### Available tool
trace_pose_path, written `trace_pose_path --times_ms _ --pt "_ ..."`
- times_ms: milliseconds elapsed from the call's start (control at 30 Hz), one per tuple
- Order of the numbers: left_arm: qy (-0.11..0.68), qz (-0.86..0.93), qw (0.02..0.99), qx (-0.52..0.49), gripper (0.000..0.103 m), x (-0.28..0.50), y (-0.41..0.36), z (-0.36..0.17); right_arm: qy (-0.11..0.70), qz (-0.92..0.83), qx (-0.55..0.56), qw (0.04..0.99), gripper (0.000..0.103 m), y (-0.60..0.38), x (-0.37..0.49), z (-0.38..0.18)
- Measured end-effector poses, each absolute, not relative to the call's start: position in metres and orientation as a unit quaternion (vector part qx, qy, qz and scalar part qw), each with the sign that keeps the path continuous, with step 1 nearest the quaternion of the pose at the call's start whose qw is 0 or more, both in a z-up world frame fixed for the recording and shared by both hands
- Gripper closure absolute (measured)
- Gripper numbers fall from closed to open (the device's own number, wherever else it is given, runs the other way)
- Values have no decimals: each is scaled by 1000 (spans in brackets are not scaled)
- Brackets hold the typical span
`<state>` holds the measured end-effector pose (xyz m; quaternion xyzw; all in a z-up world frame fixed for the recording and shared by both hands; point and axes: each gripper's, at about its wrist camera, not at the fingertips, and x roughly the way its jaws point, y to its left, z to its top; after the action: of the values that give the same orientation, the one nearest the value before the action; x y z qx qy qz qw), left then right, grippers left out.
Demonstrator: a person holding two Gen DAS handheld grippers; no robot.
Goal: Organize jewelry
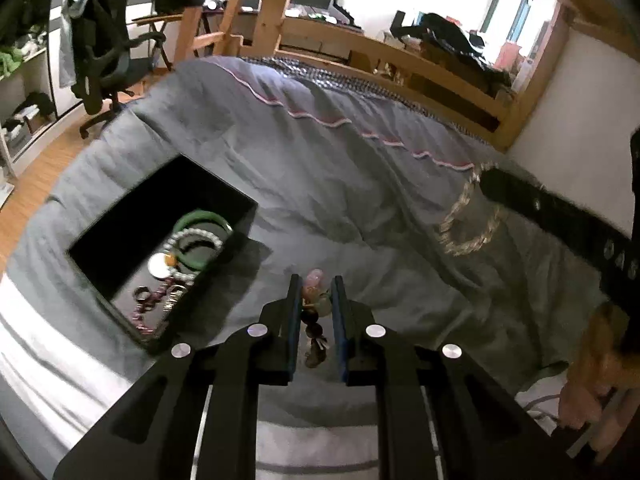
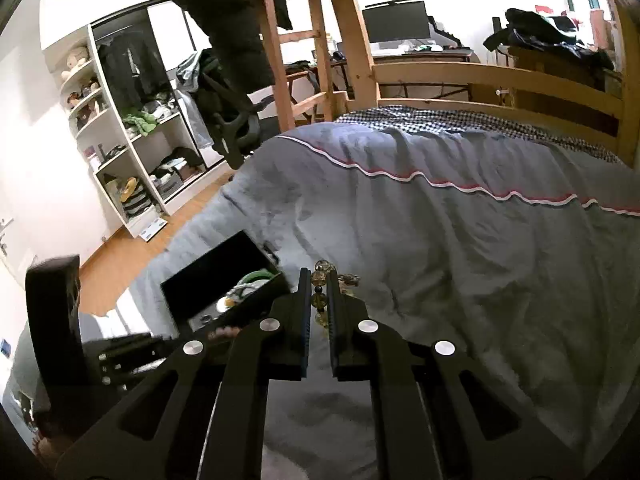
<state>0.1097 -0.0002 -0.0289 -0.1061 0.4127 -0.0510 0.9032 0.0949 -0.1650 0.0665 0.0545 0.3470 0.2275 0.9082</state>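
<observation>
A black jewelry box lies open on the grey bedspread, holding a green bangle, a pearl bracelet and other small pieces. My left gripper is shut on a mixed bead bracelet, just right of the box. My right gripper is shut on an amber bead bracelet, which hangs above the bed; in the left wrist view it shows as a pale loop under the right gripper. The box shows in the right wrist view to the left.
The grey bedspread covers the bed. A wooden bed rail and ladder stand beyond. An office chair and white shelves stand on the wooden floor to the left.
</observation>
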Motion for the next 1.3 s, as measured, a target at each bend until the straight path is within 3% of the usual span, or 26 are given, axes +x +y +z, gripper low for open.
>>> trace_pose_path --times_ms 333,700,1300 --pt "387 -13 914 -122 89 91 41 3 332 263 28 905 95 -114 65 91" --pt "383 59 912 -135 89 90 94 11 342 297 17 891 95 -53 82 83" --pt "432 109 880 -164 89 110 132 -42 386 320 22 865 95 12 127 22"
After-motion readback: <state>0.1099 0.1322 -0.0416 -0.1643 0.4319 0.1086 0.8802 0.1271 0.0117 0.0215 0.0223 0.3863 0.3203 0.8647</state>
